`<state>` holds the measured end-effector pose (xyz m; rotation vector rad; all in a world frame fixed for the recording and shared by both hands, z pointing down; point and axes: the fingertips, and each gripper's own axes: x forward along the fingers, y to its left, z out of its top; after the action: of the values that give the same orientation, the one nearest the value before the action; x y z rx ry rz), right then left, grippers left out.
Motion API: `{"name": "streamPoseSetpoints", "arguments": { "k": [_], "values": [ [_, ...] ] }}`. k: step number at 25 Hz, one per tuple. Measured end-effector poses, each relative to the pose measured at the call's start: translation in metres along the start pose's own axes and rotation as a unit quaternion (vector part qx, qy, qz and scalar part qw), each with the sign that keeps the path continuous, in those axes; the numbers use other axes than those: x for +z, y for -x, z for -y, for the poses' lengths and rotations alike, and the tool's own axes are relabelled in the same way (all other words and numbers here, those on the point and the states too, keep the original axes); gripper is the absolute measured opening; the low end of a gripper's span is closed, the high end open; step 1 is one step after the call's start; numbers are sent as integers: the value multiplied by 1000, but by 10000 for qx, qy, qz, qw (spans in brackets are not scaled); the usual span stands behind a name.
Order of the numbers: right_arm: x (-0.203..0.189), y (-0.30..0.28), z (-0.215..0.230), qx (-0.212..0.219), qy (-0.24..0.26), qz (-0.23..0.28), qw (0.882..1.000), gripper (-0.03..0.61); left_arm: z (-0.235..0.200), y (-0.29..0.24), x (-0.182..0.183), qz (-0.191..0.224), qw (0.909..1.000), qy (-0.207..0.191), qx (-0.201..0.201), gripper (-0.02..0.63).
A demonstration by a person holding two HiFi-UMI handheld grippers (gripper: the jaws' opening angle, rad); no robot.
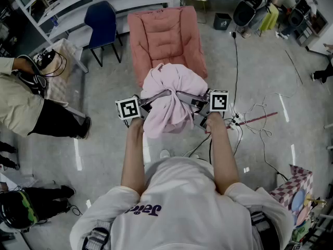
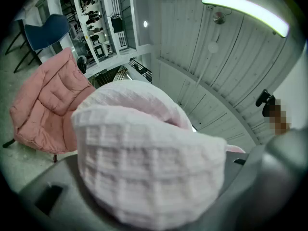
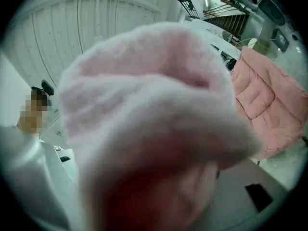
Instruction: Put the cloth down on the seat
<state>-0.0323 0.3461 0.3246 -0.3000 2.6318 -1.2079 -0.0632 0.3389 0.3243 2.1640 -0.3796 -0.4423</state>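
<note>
Pink cloth (image 1: 169,100), clamped by my left tongs (image 1: 156,97) and right tongs (image 1: 188,97) — freed short of the seat (image 1: 166,38), it could fall.

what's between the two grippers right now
The bunched pink cloth, clamped from both sides by the left gripper and right gripper. The head view shows it best.

Glossy grey floor (image 1: 260,61) lies below the jaws, cables (image 1: 255,111) trailing to their right. Ahead of them stand a pink seat (image 1: 166,35) and, further left, a blue chair (image 1: 101,19) and white shelving (image 1: 62,7).
</note>
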Motion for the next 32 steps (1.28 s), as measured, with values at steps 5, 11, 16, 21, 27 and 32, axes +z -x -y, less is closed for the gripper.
{"name": "streamPoseSetpoints", "arguments": {
  "k": [5,11,16,21,27,32],
  "values": [
    [1,-5,-4,-55,307,94,9995,320,0,5,3,-10,10000,-63,-4,285],
    [7,-8,-14,-90,1000,108,9949,319,6,6,11,34,9996,-274,-110,288],
    [-3,-12,7,-159,775,91,9968,321,-16,12,6,58,9998,-192,-12,288],
    [1,-37,56,-168,450,20,9988,322,-67,18,25,239,9995,-40,219,290],
    [65,-36,113,15,308,-86,9995,325,-115,-35,68,359,9980,-64,507,290],
    [138,-35,167,-14,332,-248,9991,329,-156,-95,118,496,9973,-70,537,291]
  ]
}}
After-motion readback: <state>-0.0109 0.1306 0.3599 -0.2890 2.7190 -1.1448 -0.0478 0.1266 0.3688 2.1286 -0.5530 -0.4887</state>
